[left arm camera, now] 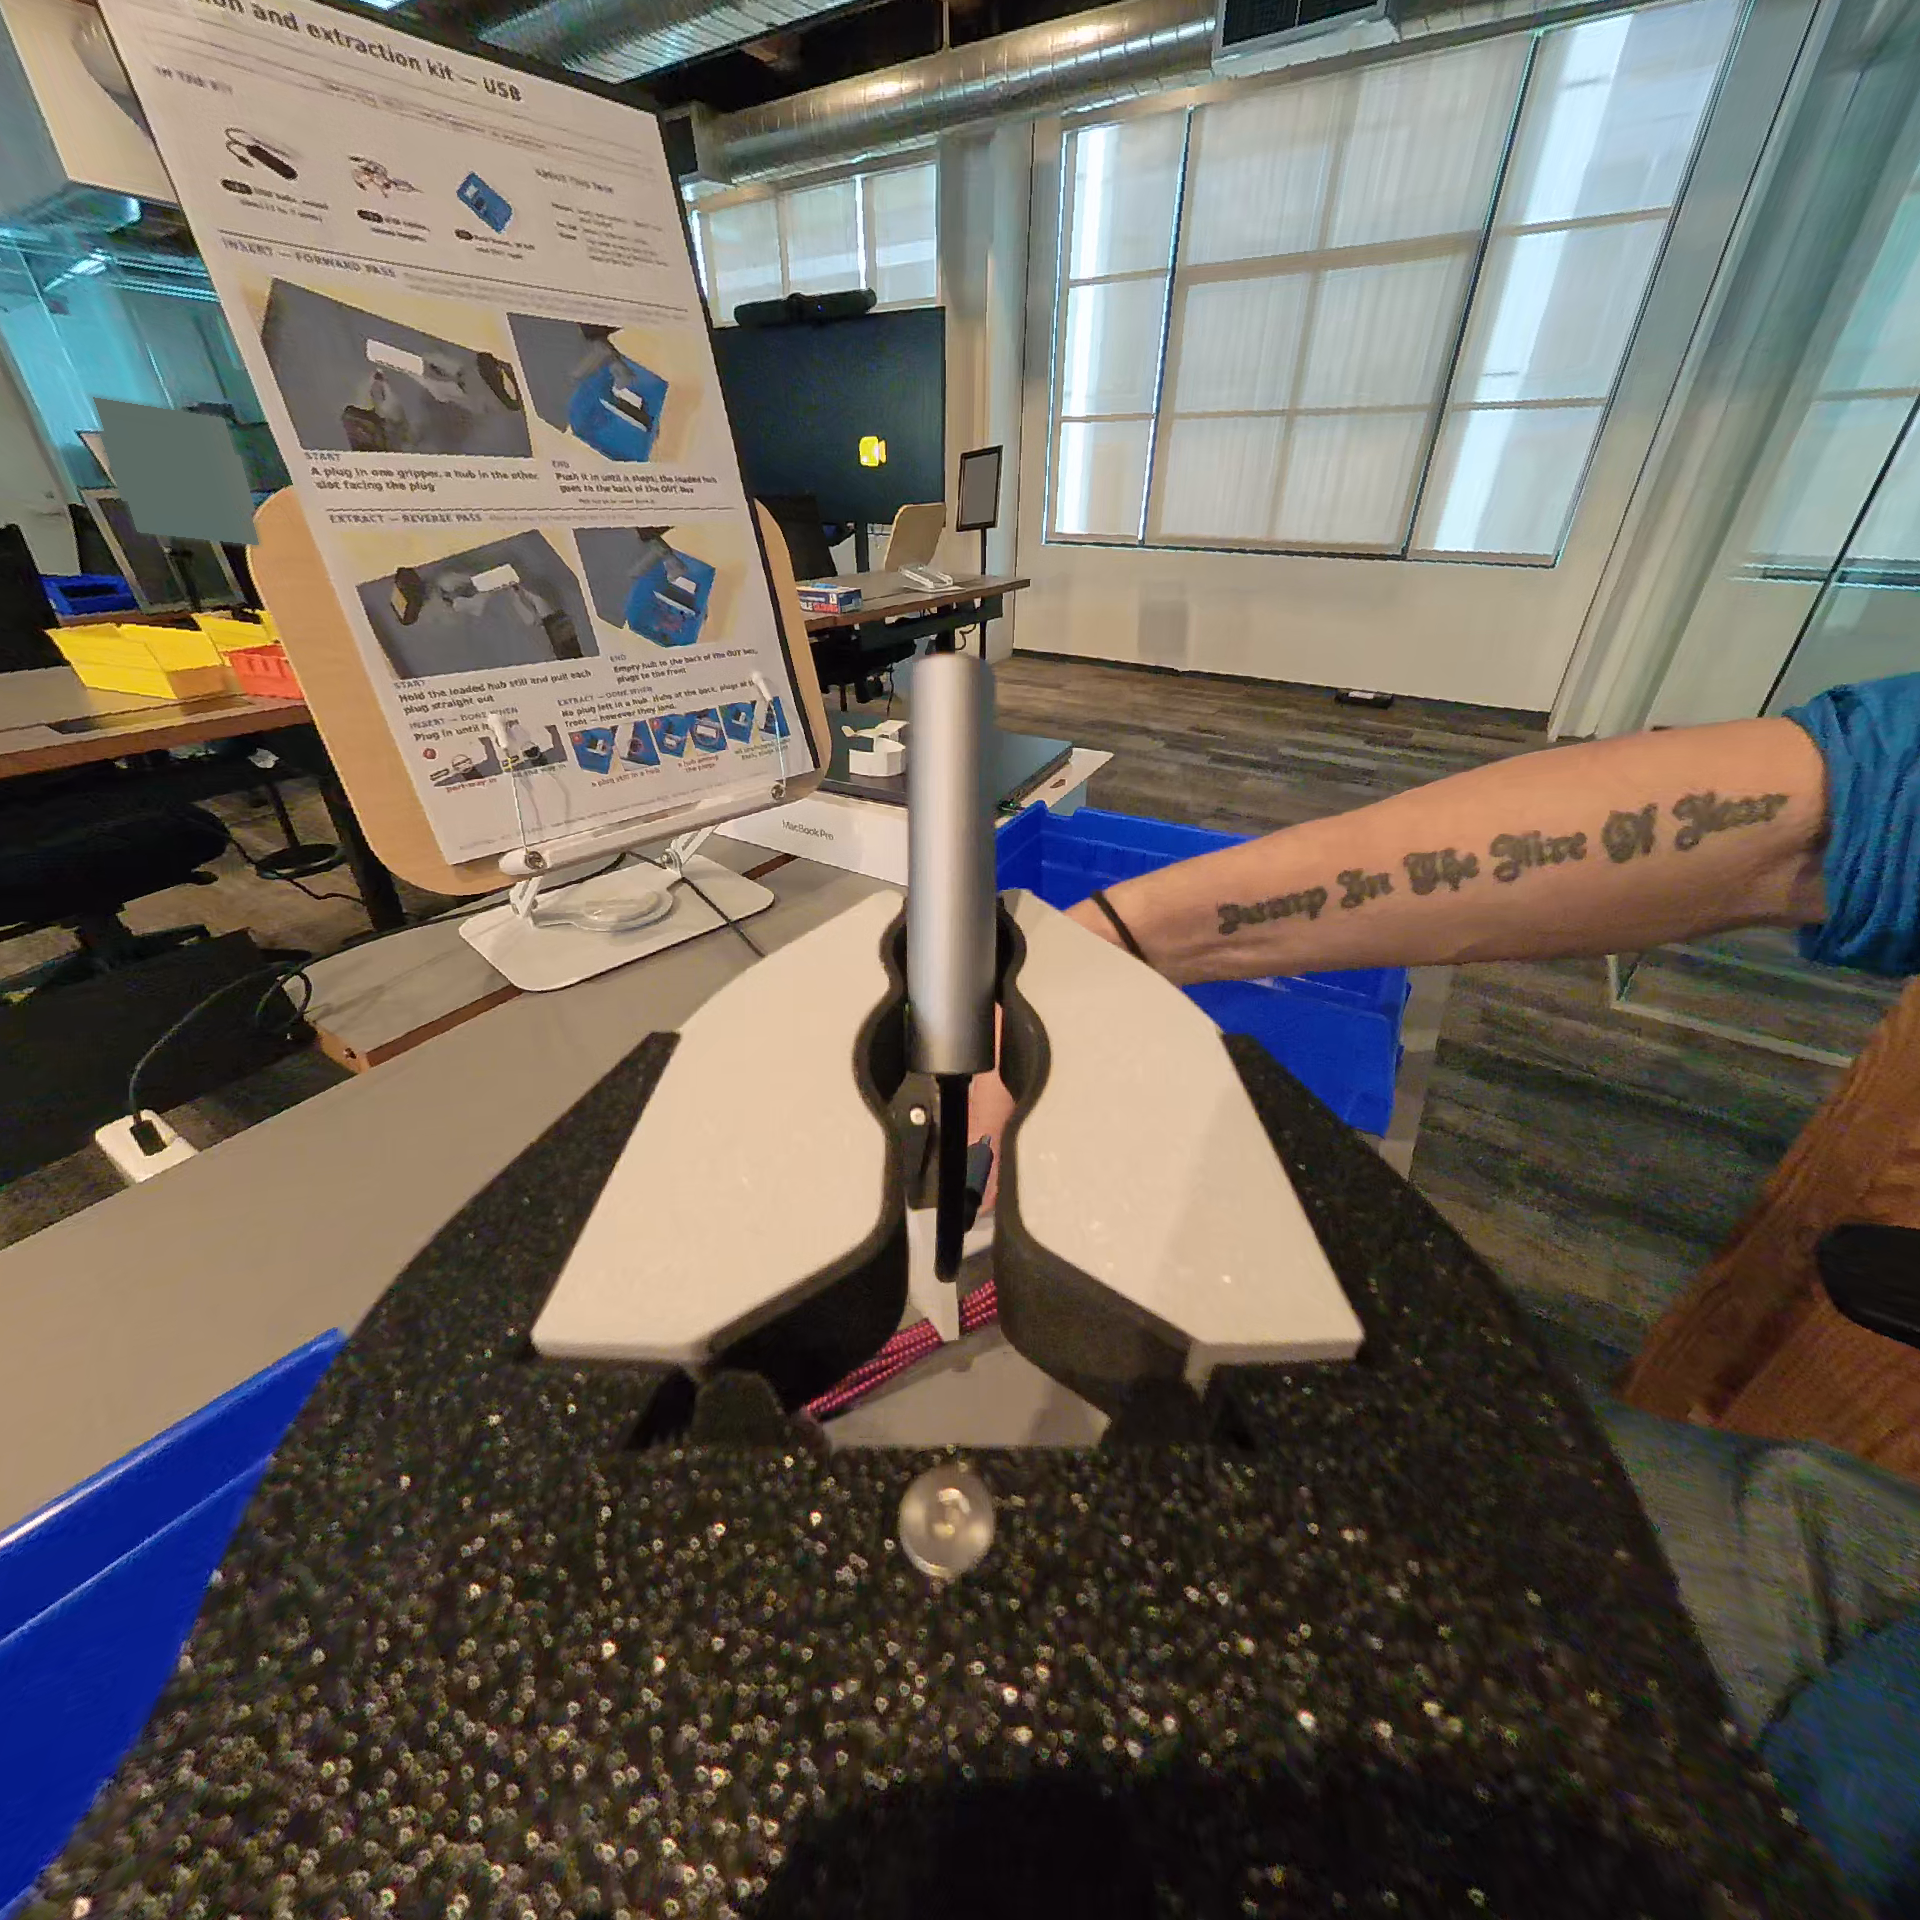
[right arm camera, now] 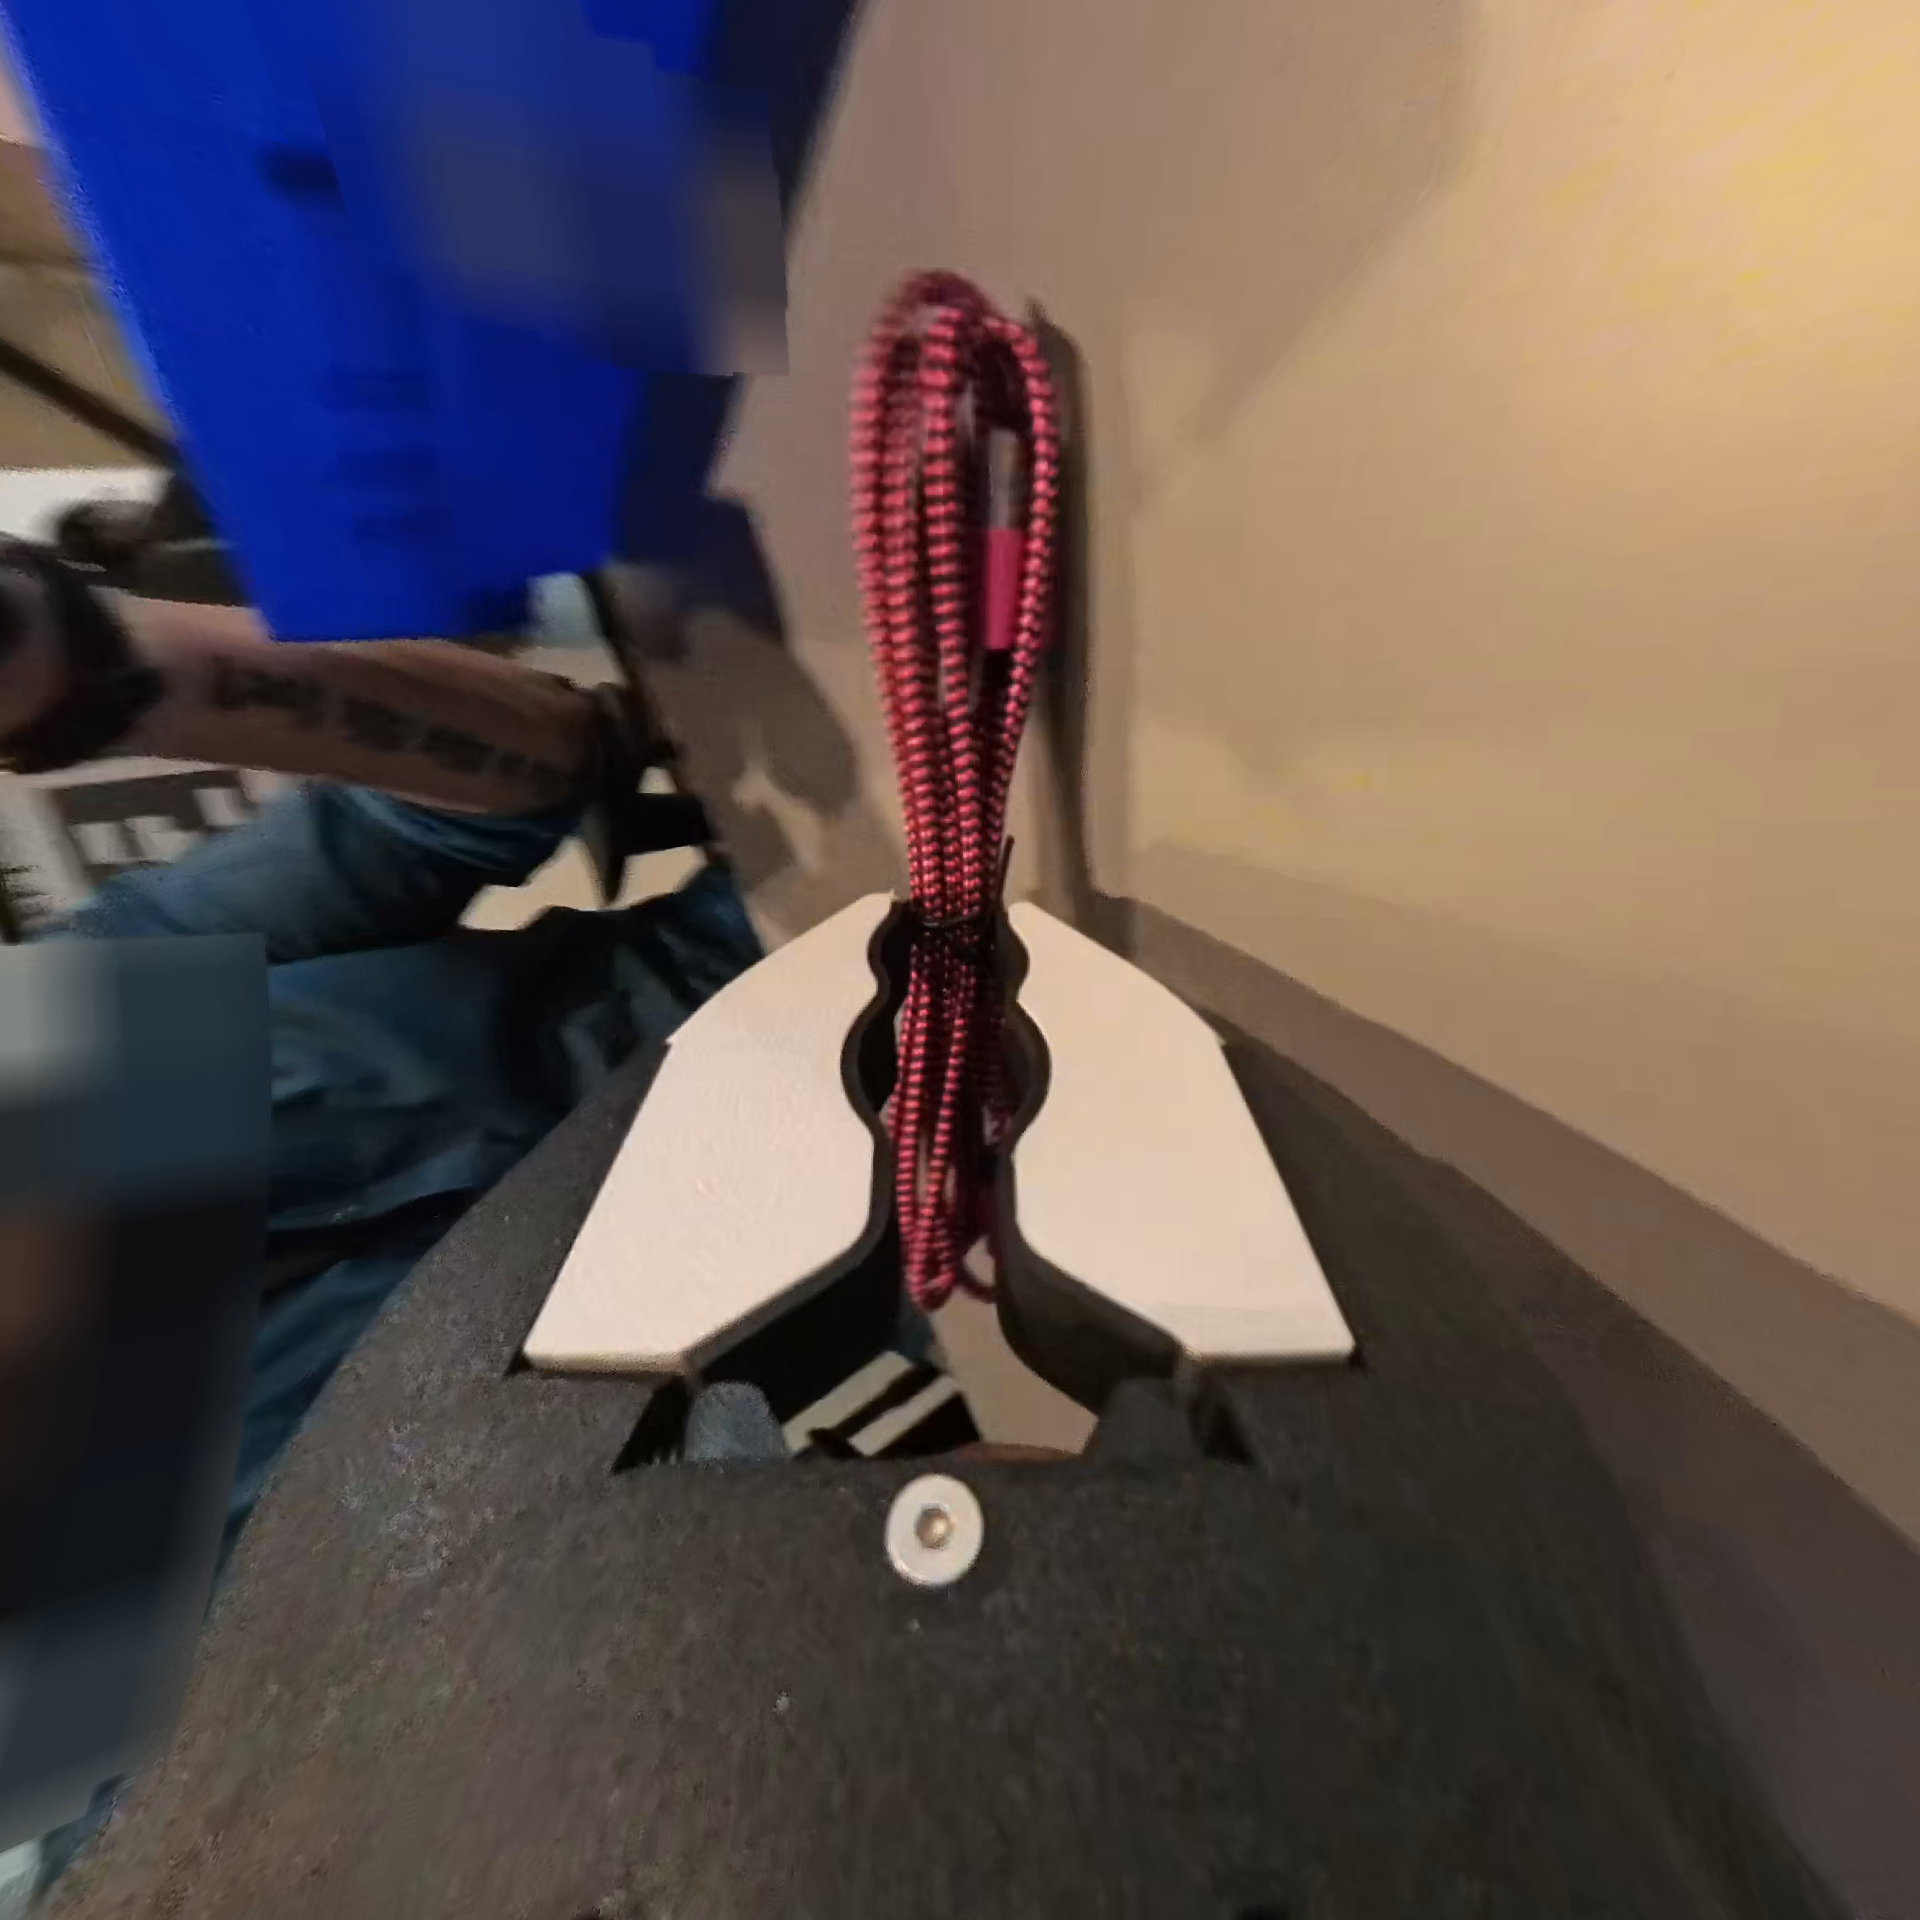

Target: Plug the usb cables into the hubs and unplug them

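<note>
two upright loads: hub (left arm camera: 948, 862) in left tongs (left arm camera: 948, 935), cable (right arm camera: 951, 727) in right (right arm camera: 948, 935)

Silver-grey hub (left arm camera: 950, 852); pink-and-black braided cable (right arm camera: 951, 727); blue bin (left arm camera: 1299, 1013); yellow bins (left arm camera: 145, 655).

A smooth, matt metal hub (left arm camera: 949, 862) is seen. A braided cloth sheath covers the cable (right arm camera: 951, 748). The gripper fingers (left arm camera: 727, 1153) are faced with matt pale plastic over black foam; behind the hub, a paper sheet (left arm camera: 468, 416) is backed by wood.
</note>
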{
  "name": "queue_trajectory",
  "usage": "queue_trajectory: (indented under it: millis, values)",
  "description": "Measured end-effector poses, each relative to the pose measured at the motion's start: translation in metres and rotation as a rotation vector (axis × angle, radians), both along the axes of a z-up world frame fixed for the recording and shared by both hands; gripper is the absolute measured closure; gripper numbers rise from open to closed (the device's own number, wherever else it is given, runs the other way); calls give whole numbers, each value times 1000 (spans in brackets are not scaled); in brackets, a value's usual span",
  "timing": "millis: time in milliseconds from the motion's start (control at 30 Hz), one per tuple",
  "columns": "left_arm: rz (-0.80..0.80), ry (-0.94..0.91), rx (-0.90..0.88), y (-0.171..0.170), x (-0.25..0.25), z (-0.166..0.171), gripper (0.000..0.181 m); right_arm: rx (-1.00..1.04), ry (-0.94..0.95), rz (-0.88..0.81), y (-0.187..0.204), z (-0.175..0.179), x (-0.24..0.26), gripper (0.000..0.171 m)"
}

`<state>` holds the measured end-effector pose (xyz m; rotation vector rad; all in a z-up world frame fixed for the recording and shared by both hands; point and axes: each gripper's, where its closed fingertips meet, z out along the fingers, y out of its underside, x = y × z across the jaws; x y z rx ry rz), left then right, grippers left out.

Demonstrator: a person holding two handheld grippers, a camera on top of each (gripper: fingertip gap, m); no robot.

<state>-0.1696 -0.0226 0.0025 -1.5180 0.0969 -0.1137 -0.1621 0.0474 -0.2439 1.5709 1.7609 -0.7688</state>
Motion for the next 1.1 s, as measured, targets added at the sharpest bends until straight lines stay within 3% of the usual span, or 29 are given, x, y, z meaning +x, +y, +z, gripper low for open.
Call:
queue_trajectory:
  millis: [433,767,967,1100]
  values:
    - [-11,6,-8,4,5,-2,169,326,305,181,29,-8,-13,156]
    - [-5,5,-4,3,3,-1,169,351,417,405,12,1,10,154]
    - [-2,4,5,2,3,1,169,223,466,243,-3,23,-13,145]
    - [2,9,7,0,4,3,169,188,502,222,-12,25,-29,171]
